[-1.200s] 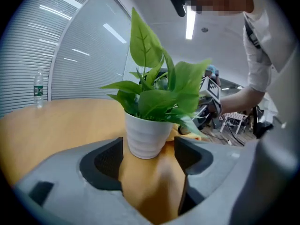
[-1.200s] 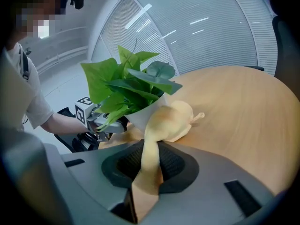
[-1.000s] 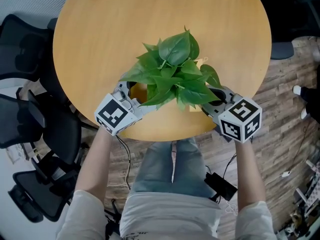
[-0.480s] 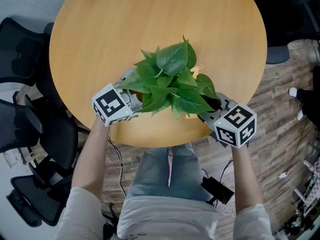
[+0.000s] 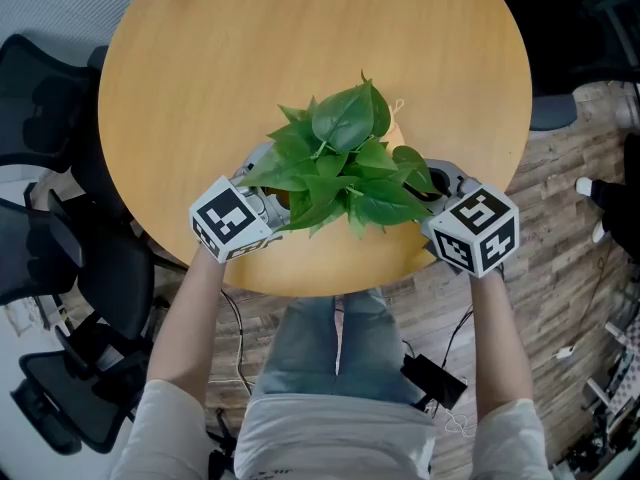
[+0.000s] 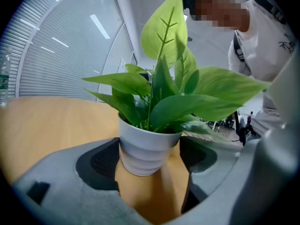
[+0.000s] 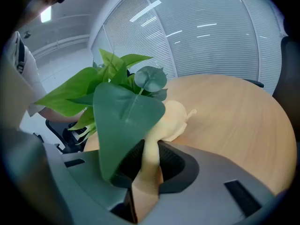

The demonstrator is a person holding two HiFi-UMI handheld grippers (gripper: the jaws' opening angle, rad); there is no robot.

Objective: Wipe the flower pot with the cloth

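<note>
White flower pot (image 6: 145, 146) sits clamped steady in the left gripper (image 6: 150, 162) at 8 o'clock, while the right gripper (image 7: 147, 165) at 4 o'clock pinches the yellow cloth (image 7: 171, 118) for wiping.

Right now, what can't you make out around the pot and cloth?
Left gripper view: the flower pot hides its own far side and the cloth.
Right gripper view: a large leaf hides where cloth meets pot.
Head view: the leaves cover the pot.

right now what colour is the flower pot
The flower pot is white, with a ribbed body; clearest in the left gripper view.
</note>
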